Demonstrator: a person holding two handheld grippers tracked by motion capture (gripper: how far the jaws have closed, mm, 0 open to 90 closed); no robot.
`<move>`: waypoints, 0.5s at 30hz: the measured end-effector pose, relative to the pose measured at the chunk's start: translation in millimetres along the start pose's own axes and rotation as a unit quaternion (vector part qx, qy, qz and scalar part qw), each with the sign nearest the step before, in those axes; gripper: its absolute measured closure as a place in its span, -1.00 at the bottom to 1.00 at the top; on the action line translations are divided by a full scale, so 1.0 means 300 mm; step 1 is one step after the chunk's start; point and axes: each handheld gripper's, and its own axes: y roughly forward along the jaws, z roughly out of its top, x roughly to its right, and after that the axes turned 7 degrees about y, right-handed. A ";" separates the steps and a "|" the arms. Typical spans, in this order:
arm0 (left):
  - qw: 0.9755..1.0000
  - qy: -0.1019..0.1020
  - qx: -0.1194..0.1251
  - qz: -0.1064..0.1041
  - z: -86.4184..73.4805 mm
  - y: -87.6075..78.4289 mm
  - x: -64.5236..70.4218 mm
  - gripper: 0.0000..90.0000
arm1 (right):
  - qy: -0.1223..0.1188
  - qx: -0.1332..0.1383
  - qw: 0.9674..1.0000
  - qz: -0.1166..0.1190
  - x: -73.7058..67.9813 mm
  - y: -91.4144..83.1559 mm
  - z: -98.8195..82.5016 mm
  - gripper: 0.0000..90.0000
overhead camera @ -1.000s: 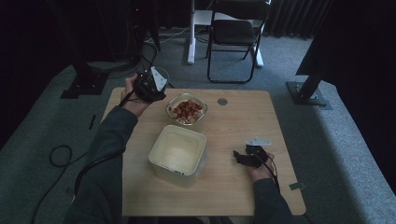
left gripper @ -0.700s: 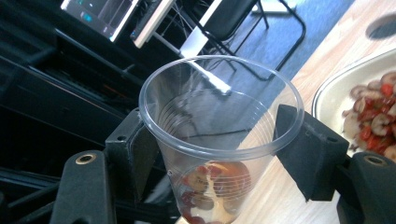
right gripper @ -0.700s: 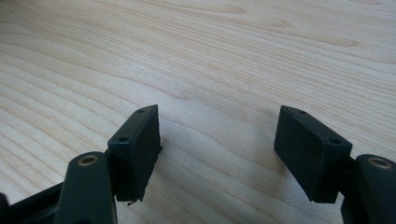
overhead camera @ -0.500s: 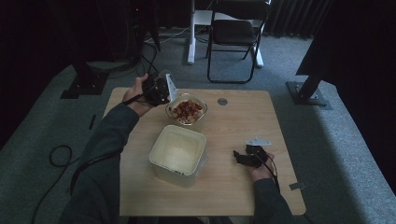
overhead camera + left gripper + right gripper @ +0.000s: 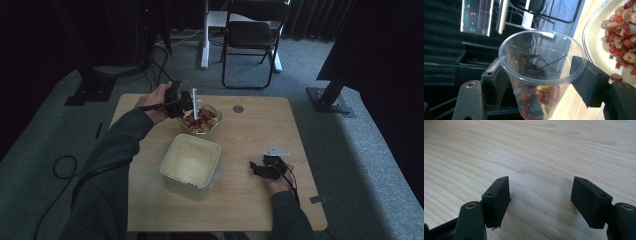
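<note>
The right gripper (image 5: 256, 168) rests on the table (image 5: 260, 130), jaws wide and empty. Beyond a white tub (image 5: 190, 165), the left gripper (image 5: 537, 75) clamps a clear cup (image 5: 540, 72), tilted beside the fruit bowl (image 5: 202, 119).

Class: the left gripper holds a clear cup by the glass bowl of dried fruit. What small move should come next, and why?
Probably tip the clear cup a little further over the glass bowl. The left gripper holds it at the bowl's rim, and a few red pieces remain at the cup's bottom. The right gripper rests open on the table.
</note>
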 end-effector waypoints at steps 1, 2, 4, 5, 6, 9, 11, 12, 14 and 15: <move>1.000 0.013 -0.002 0.003 0.006 -0.003 0.003 -0.26 | 0.000 0.000 1.000 0.000 0.000 0.000 0.000 -0.31; 1.000 0.026 -0.003 0.005 0.012 -0.005 0.006 -0.26 | 0.000 0.000 1.000 0.000 0.000 0.000 0.000 -0.31; 0.998 0.054 -0.010 0.014 0.021 -0.009 0.014 -0.25 | 0.000 0.000 1.000 0.000 0.000 0.000 0.000 -0.31; 0.996 0.079 -0.017 0.020 0.027 -0.011 0.019 -0.25 | 0.000 -0.001 1.000 0.000 0.000 0.000 0.000 -0.31; 0.995 0.099 -0.022 0.024 0.032 -0.013 0.026 -0.24 | -0.001 0.000 1.000 0.000 0.000 0.000 0.000 -0.31; 0.990 0.134 -0.026 0.026 0.050 -0.021 0.038 -0.24 | 0.000 -0.001 1.000 0.000 0.000 0.000 0.000 -0.31; 0.989 0.144 -0.025 0.029 0.060 -0.025 0.040 -0.23 | 0.000 -0.001 1.000 0.000 0.000 0.000 0.000 -0.31; 0.988 0.151 -0.027 0.031 0.065 -0.028 0.039 -0.23 | 0.000 -0.001 1.000 0.000 0.000 0.000 0.000 -0.31; 0.985 0.167 -0.029 0.038 0.070 -0.028 0.043 -0.22 | 0.000 -0.001 1.000 0.000 0.000 0.000 0.000 -0.31; 0.983 0.175 -0.031 0.039 0.072 -0.028 0.046 -0.22 | 0.000 -0.001 1.000 0.000 0.000 0.000 0.000 -0.31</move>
